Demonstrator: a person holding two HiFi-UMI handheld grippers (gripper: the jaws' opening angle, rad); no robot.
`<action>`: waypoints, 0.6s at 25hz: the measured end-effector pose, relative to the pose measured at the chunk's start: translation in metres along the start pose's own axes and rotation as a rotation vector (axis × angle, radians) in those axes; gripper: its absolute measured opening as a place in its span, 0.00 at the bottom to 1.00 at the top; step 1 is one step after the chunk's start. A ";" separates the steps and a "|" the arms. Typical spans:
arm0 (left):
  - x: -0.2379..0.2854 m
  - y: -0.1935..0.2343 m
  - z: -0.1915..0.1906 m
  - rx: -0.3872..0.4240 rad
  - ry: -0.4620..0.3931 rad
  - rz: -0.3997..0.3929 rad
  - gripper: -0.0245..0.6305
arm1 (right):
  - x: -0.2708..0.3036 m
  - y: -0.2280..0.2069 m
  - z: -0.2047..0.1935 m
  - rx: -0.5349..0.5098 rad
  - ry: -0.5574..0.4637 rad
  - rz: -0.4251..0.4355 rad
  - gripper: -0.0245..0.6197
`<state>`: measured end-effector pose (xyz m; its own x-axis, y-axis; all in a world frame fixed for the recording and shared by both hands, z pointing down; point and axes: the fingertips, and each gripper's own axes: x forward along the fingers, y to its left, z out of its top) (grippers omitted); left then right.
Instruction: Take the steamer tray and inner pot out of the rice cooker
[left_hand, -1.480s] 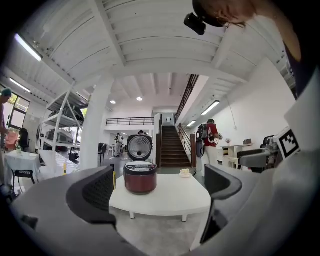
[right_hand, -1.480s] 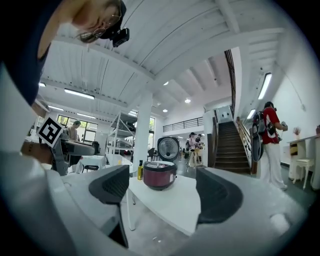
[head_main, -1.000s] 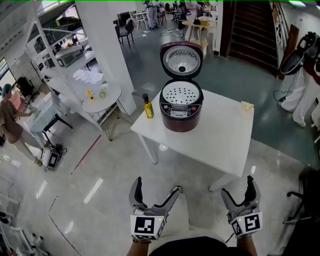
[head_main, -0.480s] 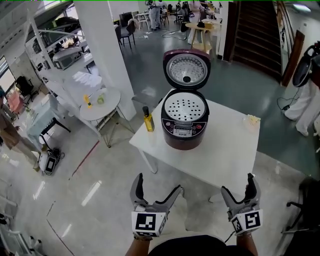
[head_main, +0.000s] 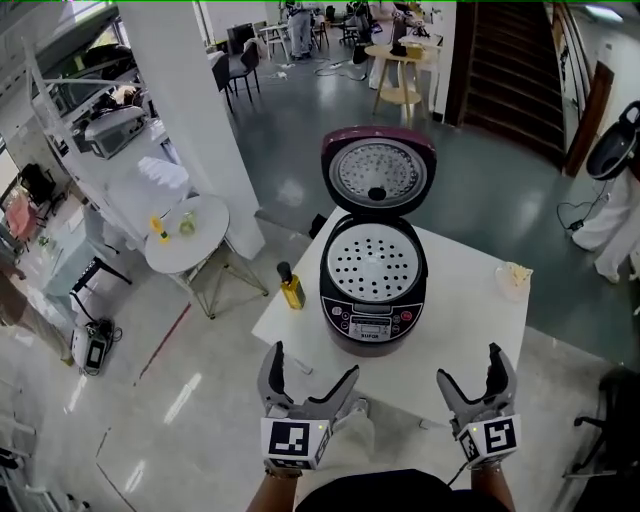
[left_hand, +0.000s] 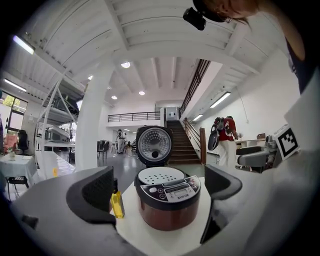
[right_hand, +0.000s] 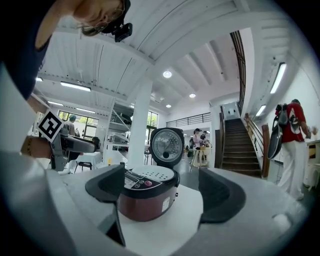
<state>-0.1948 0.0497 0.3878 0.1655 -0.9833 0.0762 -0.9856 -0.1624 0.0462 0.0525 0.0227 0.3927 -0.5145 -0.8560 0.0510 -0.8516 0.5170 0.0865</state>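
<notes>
A dark red rice cooker (head_main: 374, 300) stands on a white table (head_main: 470, 330) with its lid (head_main: 378, 173) swung up. A white perforated steamer tray (head_main: 375, 267) lies in its mouth; the inner pot beneath is hidden. The cooker (left_hand: 167, 204) fills the middle of the left gripper view, and the cooker (right_hand: 147, 196) sits left of centre in the right gripper view. My left gripper (head_main: 311, 372) is open at the table's near edge, short of the cooker. My right gripper (head_main: 468, 372) is open too, over the near right part of the table. Both hold nothing.
A yellow oil bottle (head_main: 291, 287) stands left of the cooker near the table's edge. A small pale cup (head_main: 514, 279) sits at the table's right side. A round side table (head_main: 187, 235) and a white pillar (head_main: 190, 110) are to the left; a person (right_hand: 293, 145) stands at the right.
The table and cooker have come closer and lower in the head view. Both grippers now reach the table's near edge, still open.
</notes>
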 end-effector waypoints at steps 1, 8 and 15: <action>0.014 0.007 0.001 0.000 0.004 0.002 0.89 | 0.014 -0.004 0.001 -0.006 0.001 -0.002 0.75; 0.109 0.045 -0.004 0.019 0.084 -0.015 0.89 | 0.105 -0.033 -0.002 -0.007 0.032 -0.039 0.75; 0.184 0.086 -0.023 0.083 0.208 0.000 0.89 | 0.187 -0.039 -0.013 -0.039 0.101 -0.015 0.75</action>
<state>-0.2485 -0.1430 0.4289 0.1607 -0.9463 0.2804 -0.9835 -0.1774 -0.0351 -0.0087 -0.1574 0.4118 -0.4872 -0.8605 0.1493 -0.8537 0.5052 0.1265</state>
